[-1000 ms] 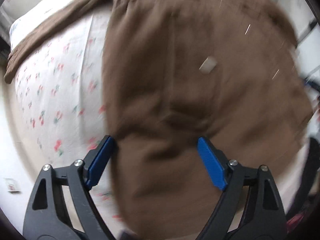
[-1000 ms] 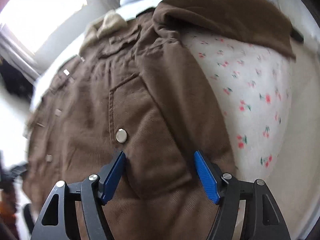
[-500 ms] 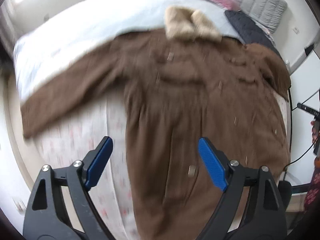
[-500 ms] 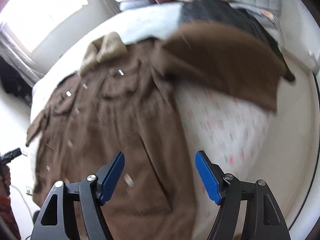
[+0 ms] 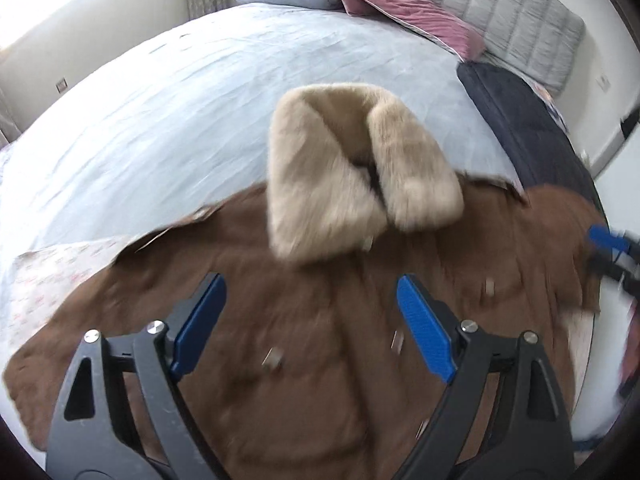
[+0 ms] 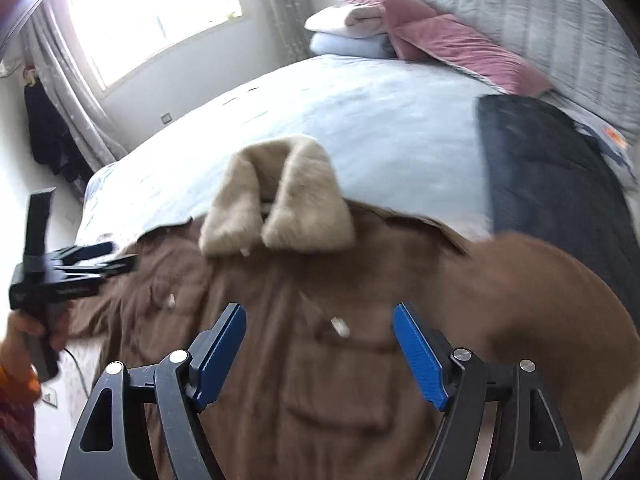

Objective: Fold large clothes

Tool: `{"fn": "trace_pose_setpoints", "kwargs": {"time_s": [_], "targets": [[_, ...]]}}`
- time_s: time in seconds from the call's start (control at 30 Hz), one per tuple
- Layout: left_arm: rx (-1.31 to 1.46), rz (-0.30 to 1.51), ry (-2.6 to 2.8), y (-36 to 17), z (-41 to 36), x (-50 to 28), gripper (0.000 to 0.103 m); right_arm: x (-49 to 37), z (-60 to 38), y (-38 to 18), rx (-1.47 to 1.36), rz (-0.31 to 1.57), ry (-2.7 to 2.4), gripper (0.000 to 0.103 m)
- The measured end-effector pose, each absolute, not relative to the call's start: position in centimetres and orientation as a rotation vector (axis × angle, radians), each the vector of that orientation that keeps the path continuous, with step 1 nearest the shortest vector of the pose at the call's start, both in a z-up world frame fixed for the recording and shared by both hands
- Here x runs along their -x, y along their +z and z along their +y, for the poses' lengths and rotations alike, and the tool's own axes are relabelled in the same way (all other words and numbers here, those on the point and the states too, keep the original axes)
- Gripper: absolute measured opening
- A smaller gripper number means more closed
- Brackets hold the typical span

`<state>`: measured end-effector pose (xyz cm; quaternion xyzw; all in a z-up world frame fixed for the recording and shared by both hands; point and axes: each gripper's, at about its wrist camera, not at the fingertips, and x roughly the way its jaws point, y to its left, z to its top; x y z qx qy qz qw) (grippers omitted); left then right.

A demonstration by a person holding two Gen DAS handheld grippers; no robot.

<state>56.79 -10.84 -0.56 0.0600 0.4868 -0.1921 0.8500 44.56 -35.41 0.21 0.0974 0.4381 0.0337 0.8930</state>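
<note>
A large brown coat (image 5: 312,344) with a beige fur collar (image 5: 352,176) lies spread front-up on the bed, sleeves out to both sides; it also shows in the right wrist view (image 6: 328,360), collar (image 6: 276,200). My left gripper (image 5: 310,320) is open and empty above the coat's chest, below the collar. My right gripper (image 6: 318,344) is open and empty above the chest on the coat's right half. Each gripper shows in the other's view, the right one (image 5: 612,252) and the left one (image 6: 76,268). Both views are motion-blurred.
The bed has a pale blue cover (image 5: 180,112) and a floral sheet (image 5: 52,276) at its edge. Pink and white pillows (image 5: 404,12) and a grey headboard (image 6: 520,20) are at the far end. A dark blanket (image 6: 552,184) lies right. A window (image 6: 156,12) is far left.
Both grippers have pulled up and back from close over the coat's lower part. The views now take in the collar and the whole bed. Both stay open and empty.
</note>
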Motion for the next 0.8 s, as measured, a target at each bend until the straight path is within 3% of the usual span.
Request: {"fn": "trace_pose_setpoints", "kwargs": {"time_s": [0.27, 0.43, 0.47, 0.5, 0.57, 0.6, 0.63, 0.67, 0.7, 0.8], "targets": [[-0.097, 1.054, -0.284, -5.5, -16.4, -64.3, 0.073, -55.2, -31.0, -6.6, -0.194, 0.891, 0.051, 0.077], [0.025, 1.128, -0.280, -8.9, -15.0, -66.3, 0.041, -58.4, -30.1, -10.0, -0.175, 0.901, 0.050, 0.077], [0.039, 1.131, -0.297, -9.3, -14.9, -66.5, 0.025, -59.0, -29.9, -10.5, -0.179, 0.903, 0.061, 0.077], [0.048, 1.129, -0.315, -9.6, -14.7, -66.6, 0.002, -59.6, -29.7, -11.0, -0.185, 0.908, 0.079, 0.077], [0.098, 1.082, -0.353, -8.9, -14.0, -66.3, 0.000, -60.9, -29.1, -12.2, -0.165, 0.936, 0.085, 0.077], [0.141, 1.037, -0.376, -8.1, -13.4, -66.3, 0.000, -61.3, -28.9, -12.4, -0.141, 0.937, 0.053, 0.071], [0.173, 0.996, -0.400, -7.4, -12.9, -66.2, 0.000, -61.6, -28.9, -12.4, -0.108, 0.920, 0.012, 0.059], [0.203, 0.953, -0.417, -6.5, -12.3, -66.0, 0.000, -62.0, -29.2, -12.3, -0.101, 0.912, 0.003, 0.022], [0.229, 0.888, -0.423, -5.2, -11.6, -66.0, 0.000, -62.4, -29.7, -12.1, -0.127, 0.901, 0.009, 0.006], [0.219, 0.860, -0.397, -4.3, -11.3, -67.1, 0.000, -63.6, -31.2, -11.6, -0.123, 0.863, -0.056, 0.002]]}}
